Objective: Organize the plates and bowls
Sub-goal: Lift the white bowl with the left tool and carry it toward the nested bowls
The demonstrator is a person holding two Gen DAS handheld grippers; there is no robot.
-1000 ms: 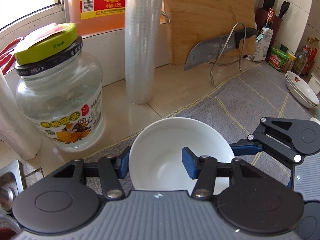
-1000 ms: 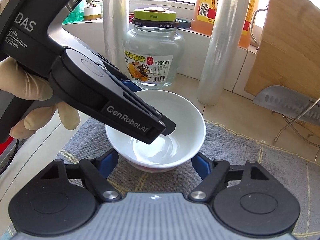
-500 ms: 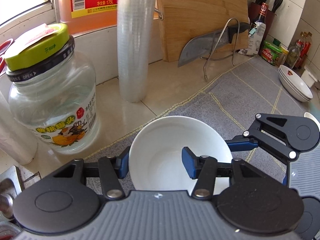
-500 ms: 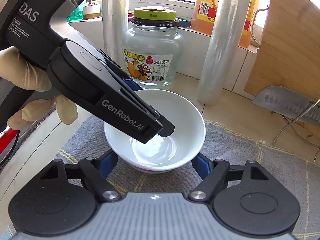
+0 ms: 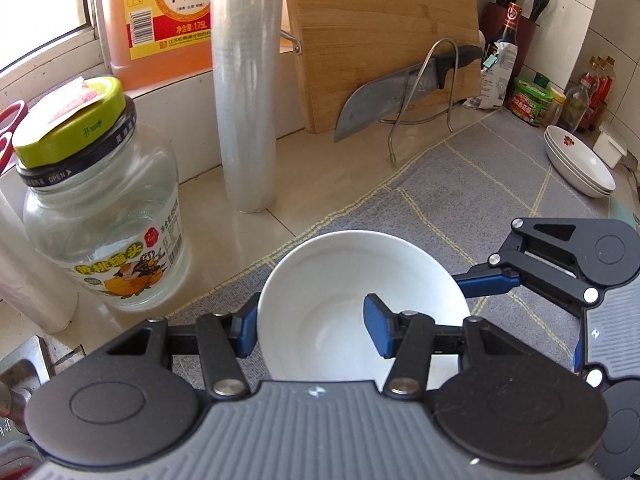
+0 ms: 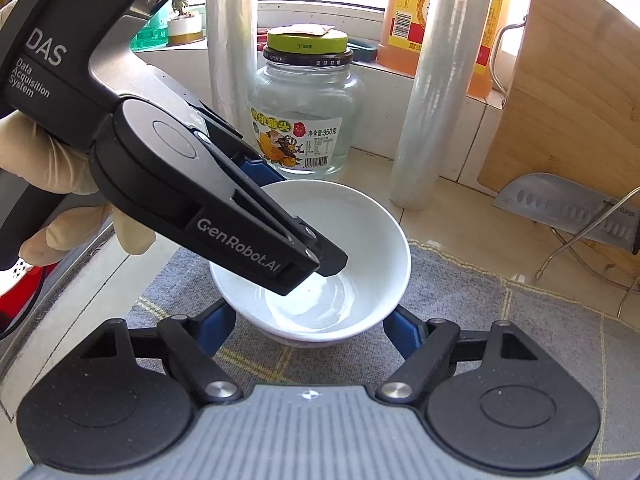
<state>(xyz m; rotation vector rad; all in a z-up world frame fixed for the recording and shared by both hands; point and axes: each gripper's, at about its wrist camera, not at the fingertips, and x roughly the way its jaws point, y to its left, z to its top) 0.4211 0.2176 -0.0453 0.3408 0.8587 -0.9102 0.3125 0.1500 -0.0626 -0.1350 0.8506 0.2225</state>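
We have the white bowl [image 5: 352, 304] pinched by its rim in the left gripper [image 5: 316, 330]: one blue pad outside the wall, the other inside

Right gripper [image 6: 308, 330] sits wide apart, blue pads flanking the bowl's base on either side, apparently not touching; contact is hard to judge

What changed over the last second: in the left wrist view the glass jar [image 5: 100, 216] and cling film roll [image 5: 246, 92] have slid down and left, and the cleaver [image 5: 404, 88] and stacked plates [image 5: 580, 160] show more fully. In the right wrist view the bowl's foot now shows above the grey mat [image 6: 540, 320] and the left tool reaches further over the bowl. We read that as the bowl lifted off the mat, though we can't see an actual gap

Meaning for the task: pickup looks done, transport is next. The likely destination is the plate stack at the far right end of the mat, well apart from here, though the task doesn't say bowls go there

Risk: one-sided rim grip on glazed ceramic, so the bowl may pivot or slip if we swing fast. The right gripper is placed to steady it if needed

The bowl sits near the mat's left edge, just in front of the jar
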